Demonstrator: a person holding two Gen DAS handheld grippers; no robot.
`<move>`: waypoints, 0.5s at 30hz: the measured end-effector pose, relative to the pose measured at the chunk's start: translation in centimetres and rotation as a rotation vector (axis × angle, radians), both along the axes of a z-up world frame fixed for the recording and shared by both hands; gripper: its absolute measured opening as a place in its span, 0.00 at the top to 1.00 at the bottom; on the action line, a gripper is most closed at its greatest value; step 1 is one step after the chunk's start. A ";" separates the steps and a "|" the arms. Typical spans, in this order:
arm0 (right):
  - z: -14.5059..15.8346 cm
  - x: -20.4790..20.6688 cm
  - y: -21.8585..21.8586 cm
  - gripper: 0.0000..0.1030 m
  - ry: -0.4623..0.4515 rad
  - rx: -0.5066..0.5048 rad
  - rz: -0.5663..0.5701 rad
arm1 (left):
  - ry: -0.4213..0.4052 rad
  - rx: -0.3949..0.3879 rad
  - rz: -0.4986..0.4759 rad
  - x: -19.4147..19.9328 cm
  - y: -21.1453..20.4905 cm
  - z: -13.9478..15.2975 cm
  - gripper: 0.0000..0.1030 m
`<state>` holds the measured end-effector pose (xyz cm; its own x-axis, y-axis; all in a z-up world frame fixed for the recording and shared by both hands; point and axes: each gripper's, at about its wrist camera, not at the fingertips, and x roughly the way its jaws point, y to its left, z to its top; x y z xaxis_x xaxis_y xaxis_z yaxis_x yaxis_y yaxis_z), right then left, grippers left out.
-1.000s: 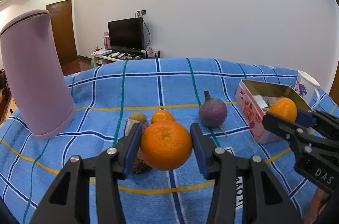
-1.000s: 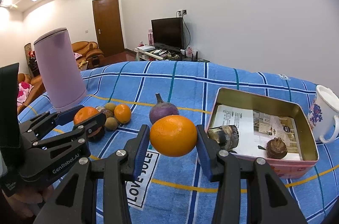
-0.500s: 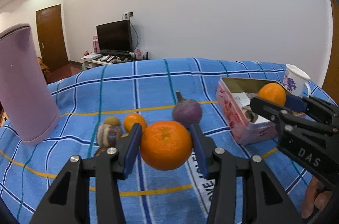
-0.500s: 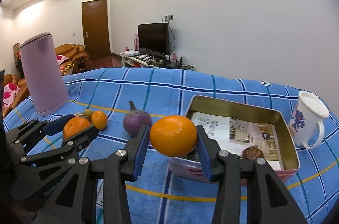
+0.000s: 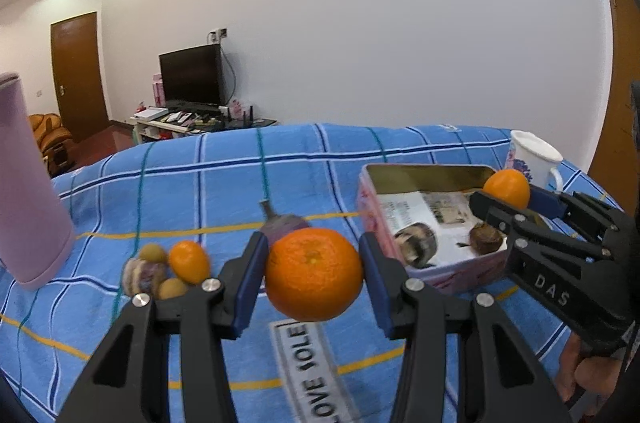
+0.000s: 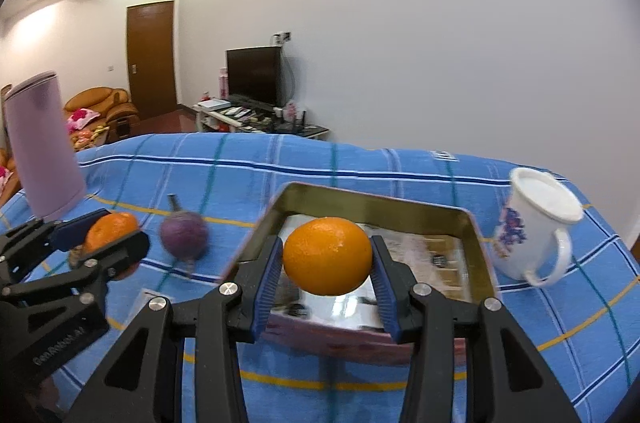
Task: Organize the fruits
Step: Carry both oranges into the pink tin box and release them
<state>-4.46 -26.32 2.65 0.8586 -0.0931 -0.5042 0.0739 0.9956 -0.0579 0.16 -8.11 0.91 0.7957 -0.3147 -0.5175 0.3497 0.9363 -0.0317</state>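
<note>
Left gripper: jaws clamped on a large orange, held off the blue checked cloth. Beyond its left finger lay a small orange fruit, a mottled fruit and two small brown fruits; a purple bulb sat just behind the held orange. Right gripper: jaws clamped on a second orange, poised before the open tin. White mug to its right; lilac jug far left.
</note>
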 end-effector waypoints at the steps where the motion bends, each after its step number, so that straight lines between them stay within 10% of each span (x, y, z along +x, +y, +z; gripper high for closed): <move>1: 0.0 0.0 -0.7 0.56 -0.002 -0.001 -0.014 | -0.002 0.001 -0.006 0.0 -0.5 0.1 0.53; 15: -0.3 0.2 -8.6 0.56 0.022 -0.017 -0.159 | -0.019 -0.005 -0.114 1.1 -8.0 1.0 0.52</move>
<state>-4.22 -34.96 2.33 0.8213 -0.2353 -0.5197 0.2288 0.9704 -0.0779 1.28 -16.14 1.94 0.7641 -0.4061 -0.5012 0.4545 0.8903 -0.0283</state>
